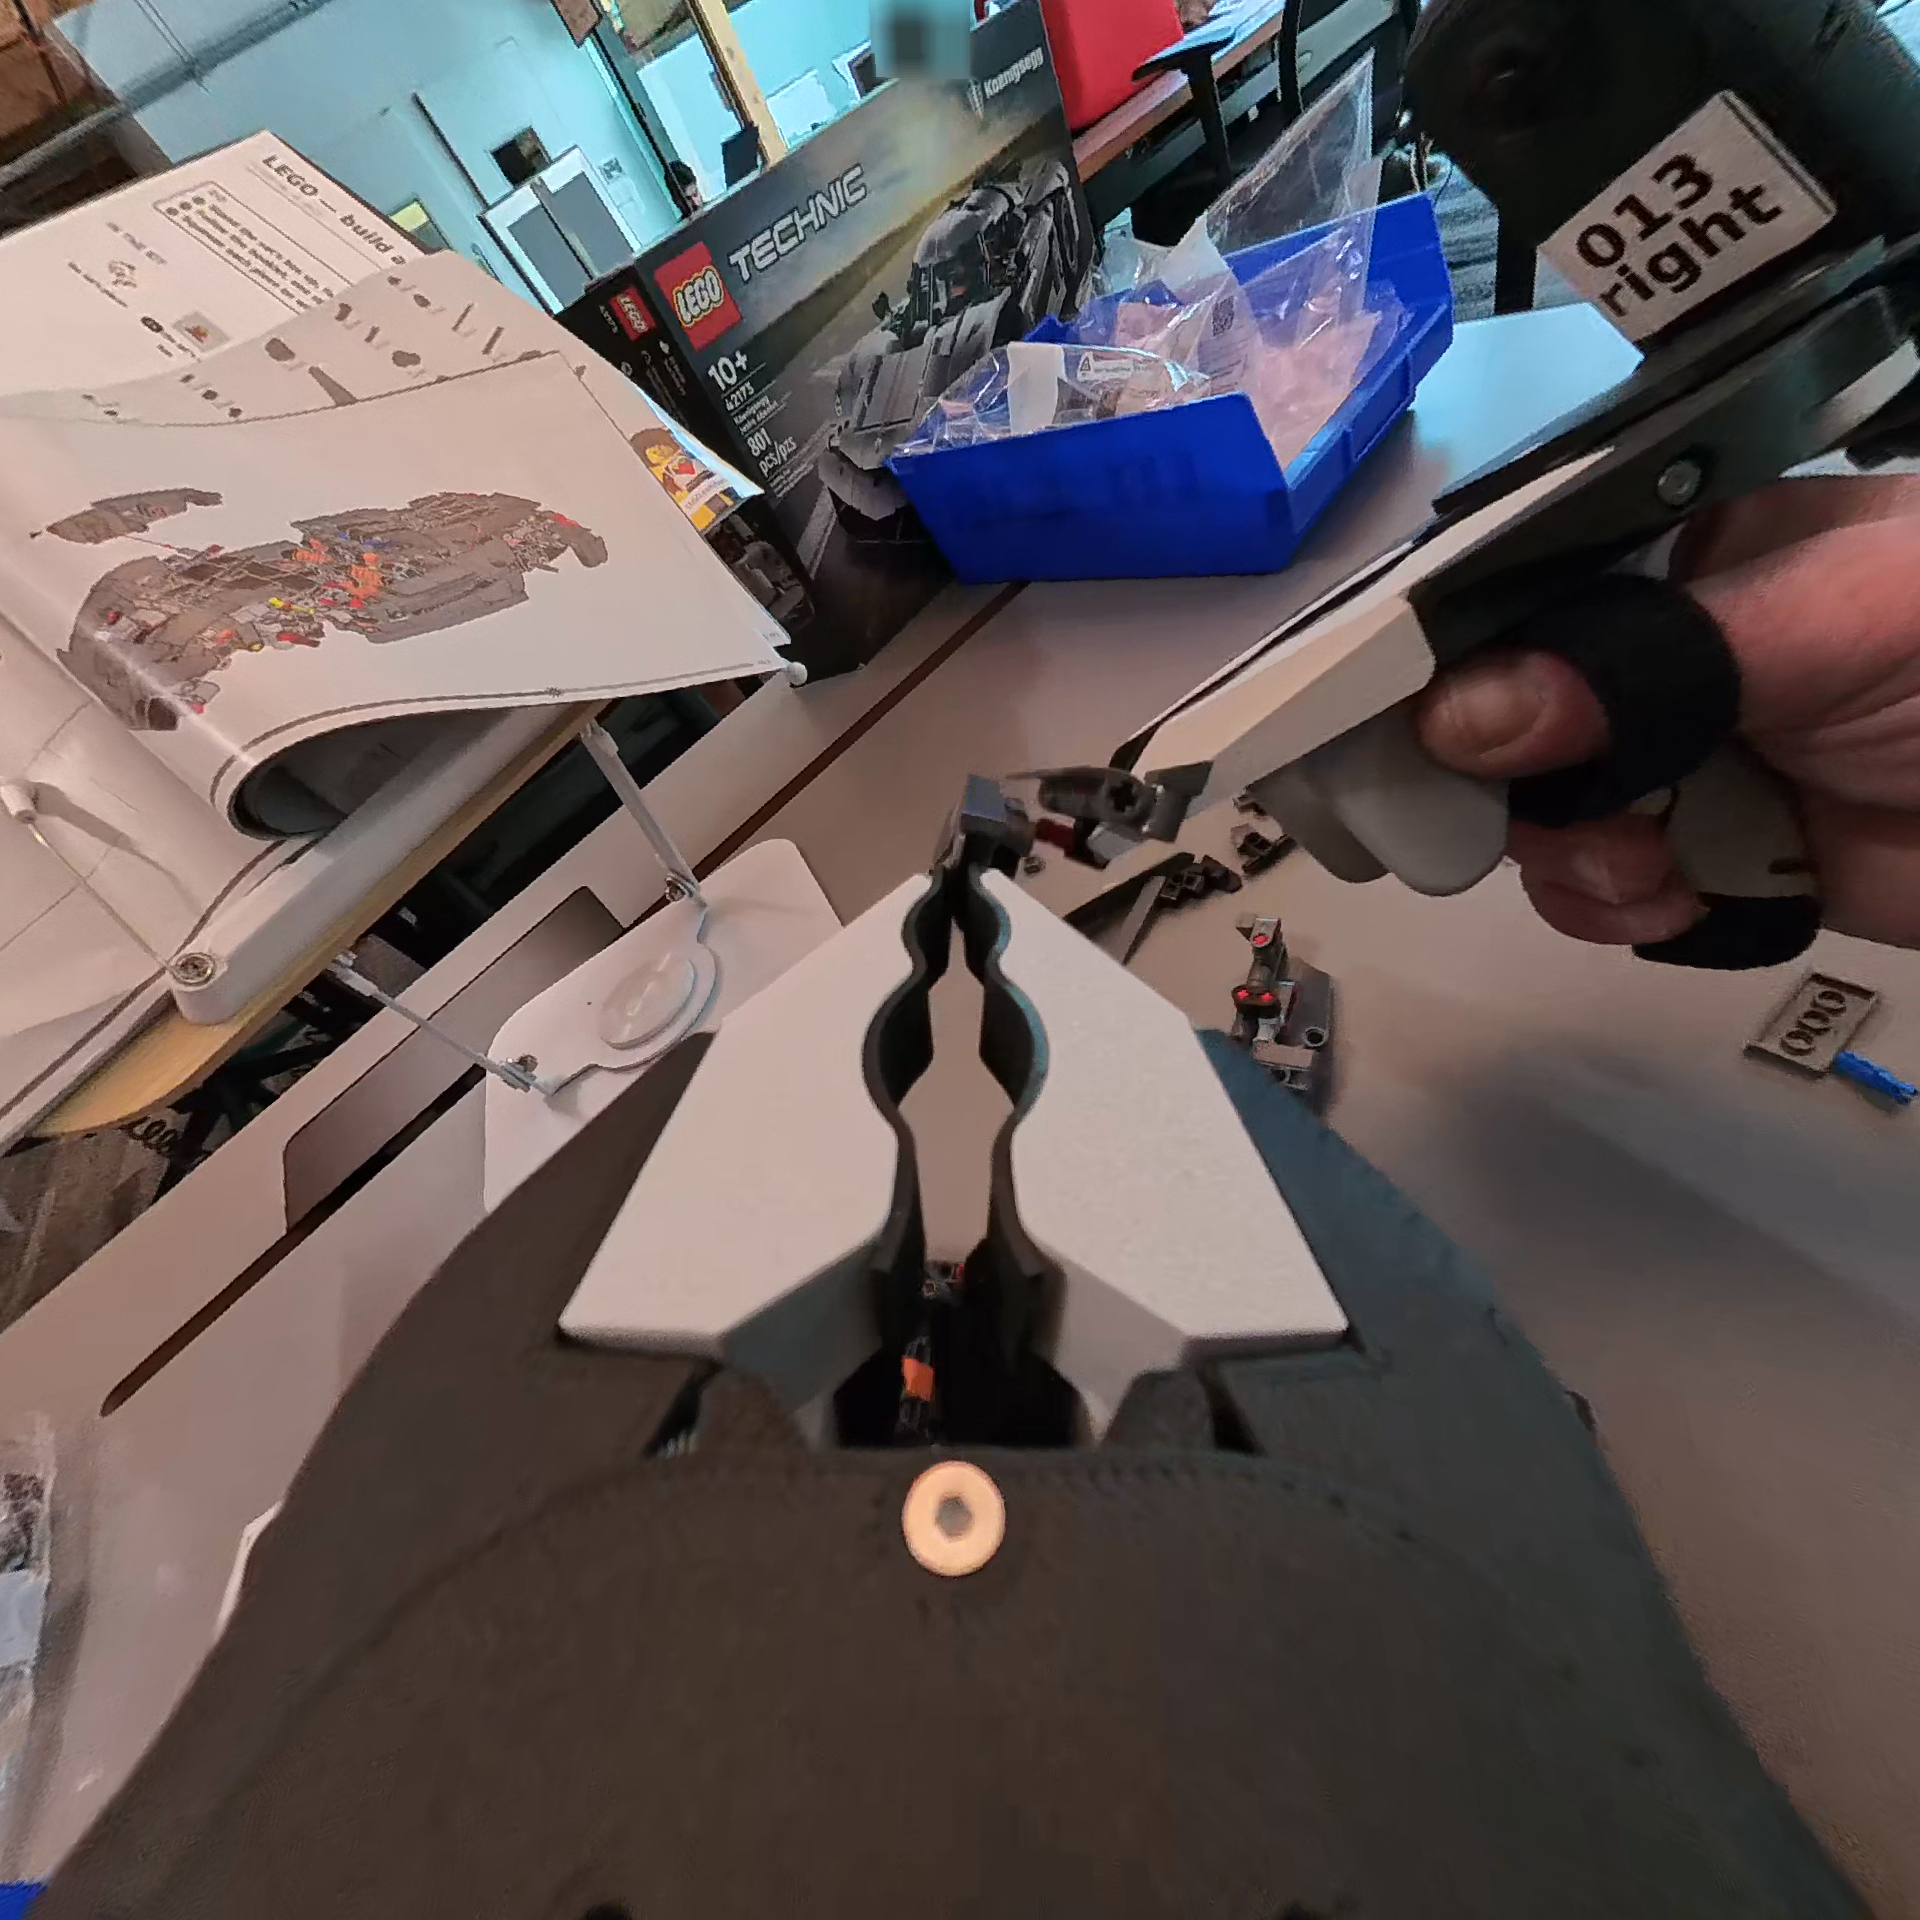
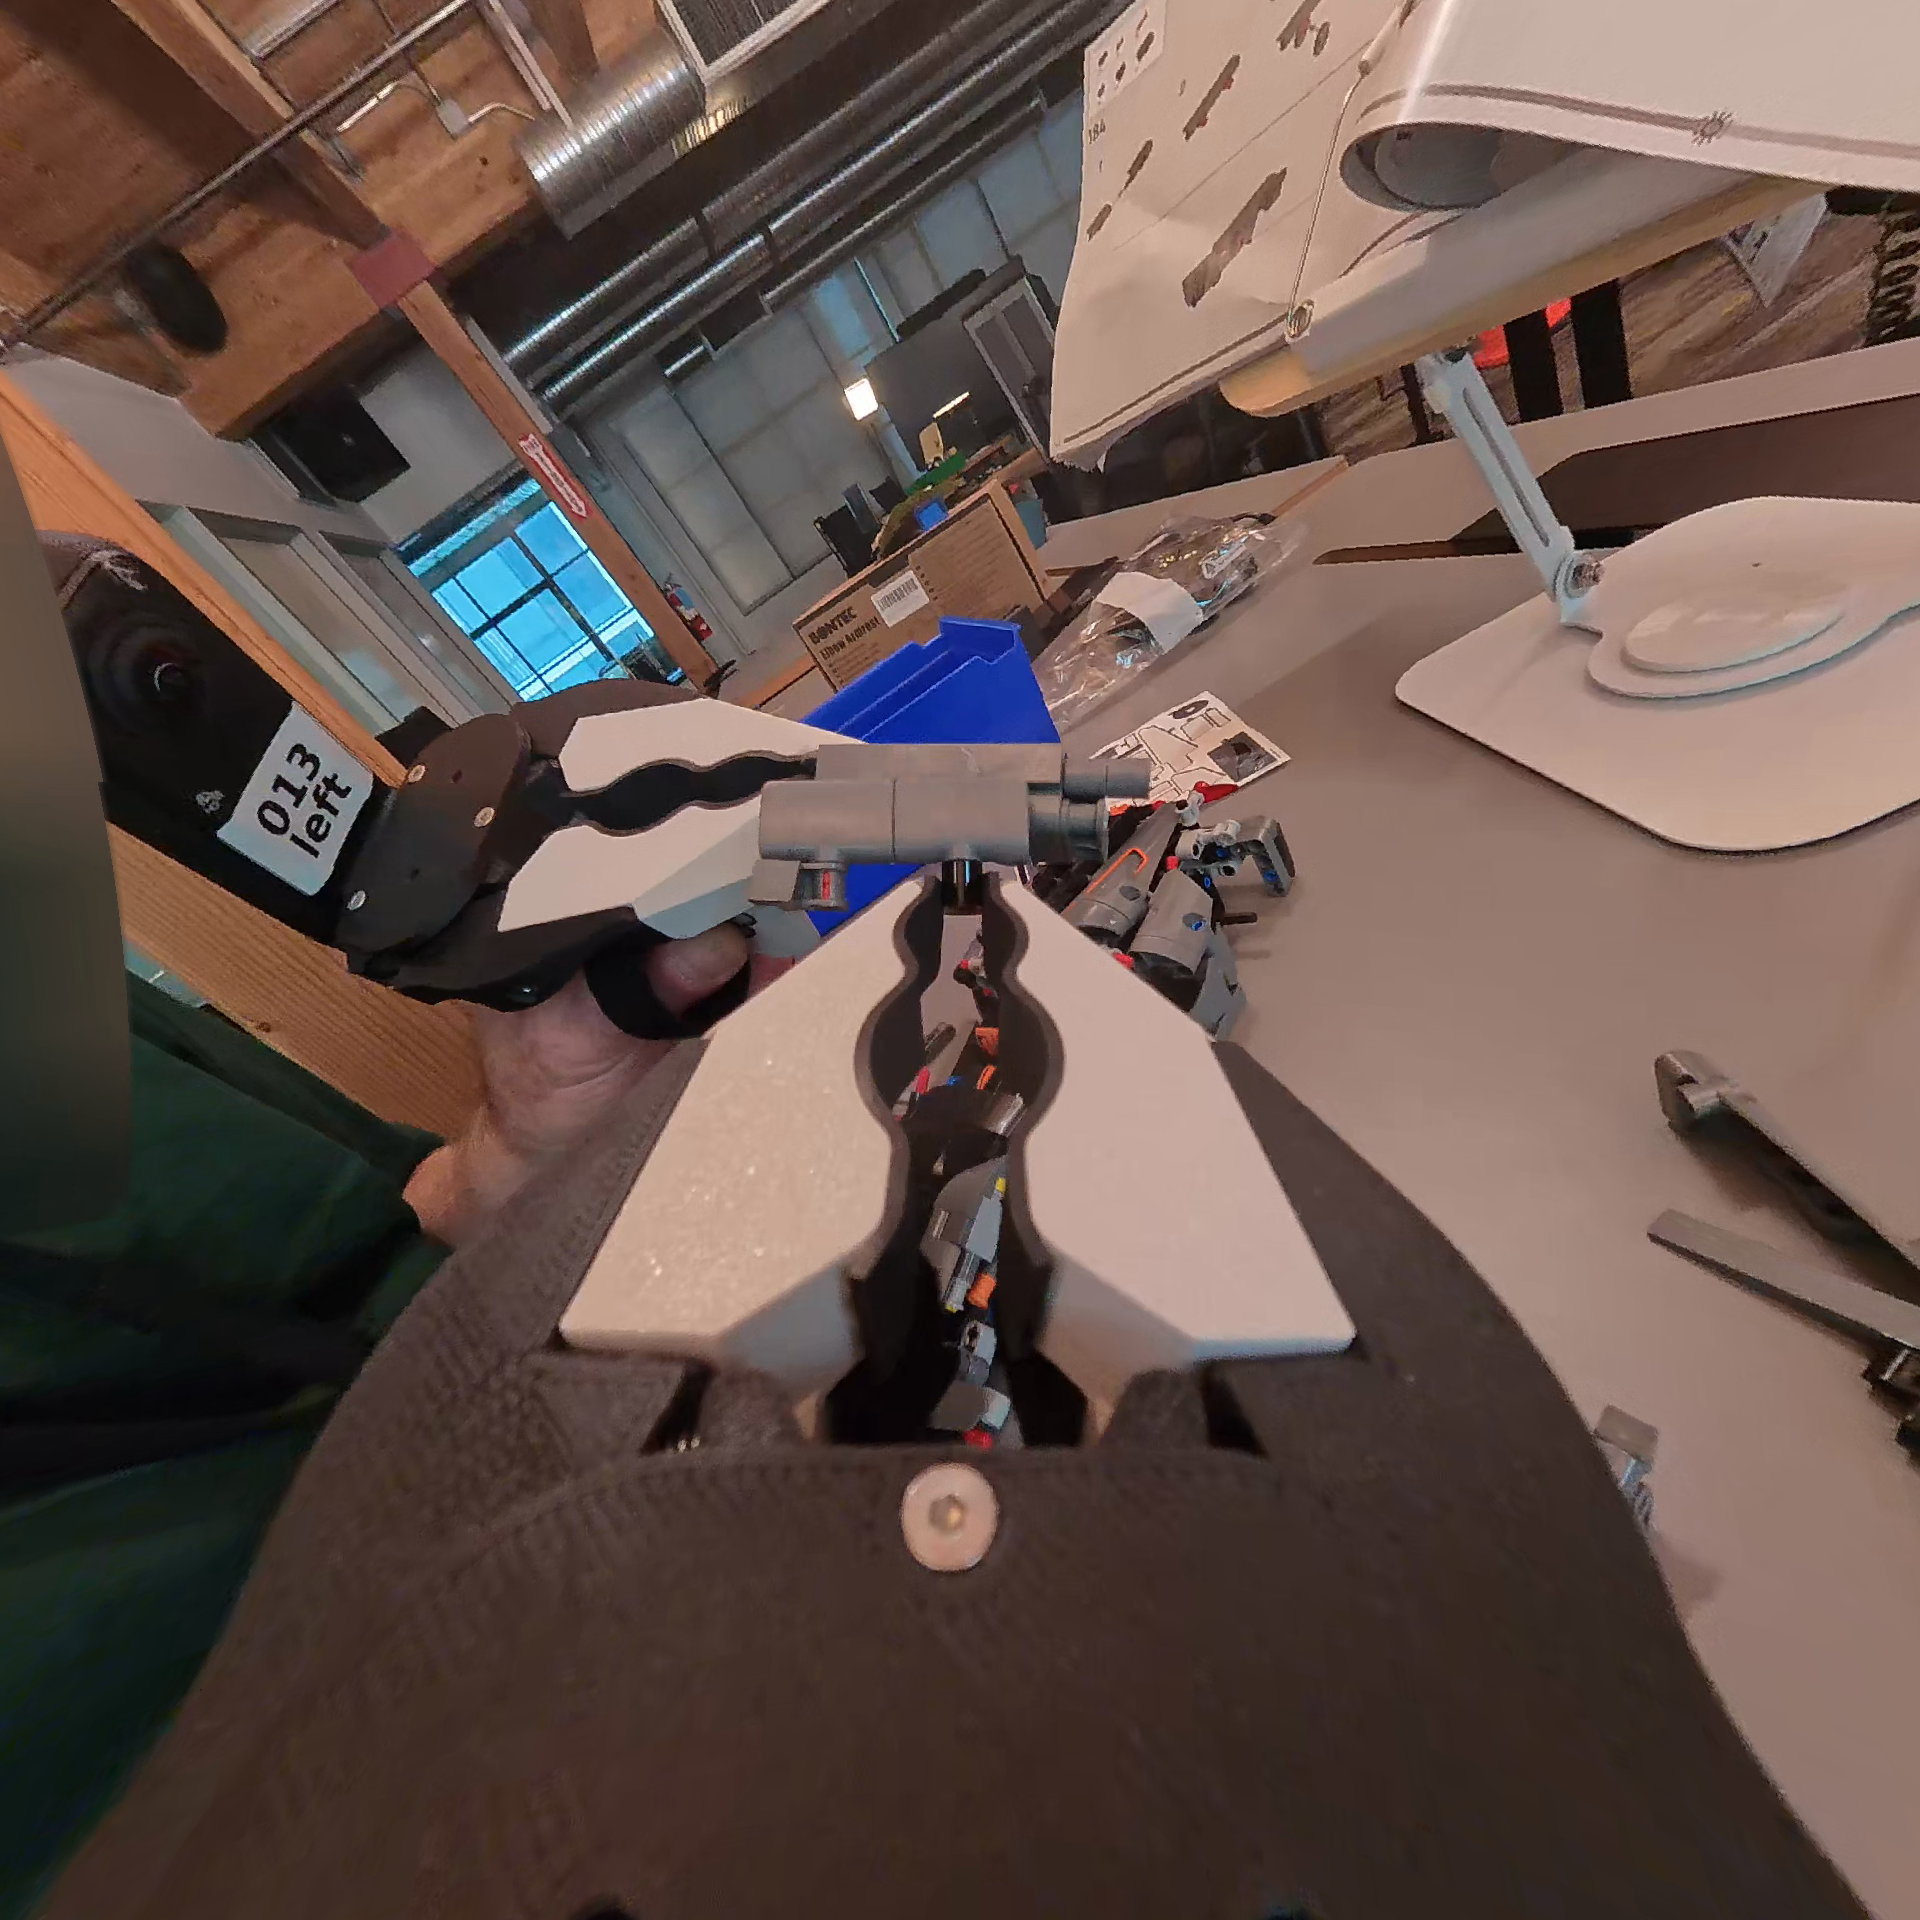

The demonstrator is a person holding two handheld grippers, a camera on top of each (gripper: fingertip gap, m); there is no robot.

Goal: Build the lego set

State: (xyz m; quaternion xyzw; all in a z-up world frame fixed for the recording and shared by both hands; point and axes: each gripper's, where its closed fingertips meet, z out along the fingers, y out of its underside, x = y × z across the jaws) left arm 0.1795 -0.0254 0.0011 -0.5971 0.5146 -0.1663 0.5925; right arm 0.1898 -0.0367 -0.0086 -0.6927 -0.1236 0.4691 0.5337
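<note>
White printed tag [image 1: 1683, 223] on my right gripper [image 1: 1132, 808], matching tag [image 2: 296, 800] on my left gripper [image 2: 800, 831], branded dark set box [image 1: 831, 312], open instruction booklet [image 1: 312, 520], stickered cardboard box [image 2: 914, 608], wording I leave unquoted.

Both claws [image 1: 971, 883] [image 1: 1143, 805] pinch one grey assembly [image 1: 1049, 816].

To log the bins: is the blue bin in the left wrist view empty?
No, the blue bin holds clear plastic bags.
</note>
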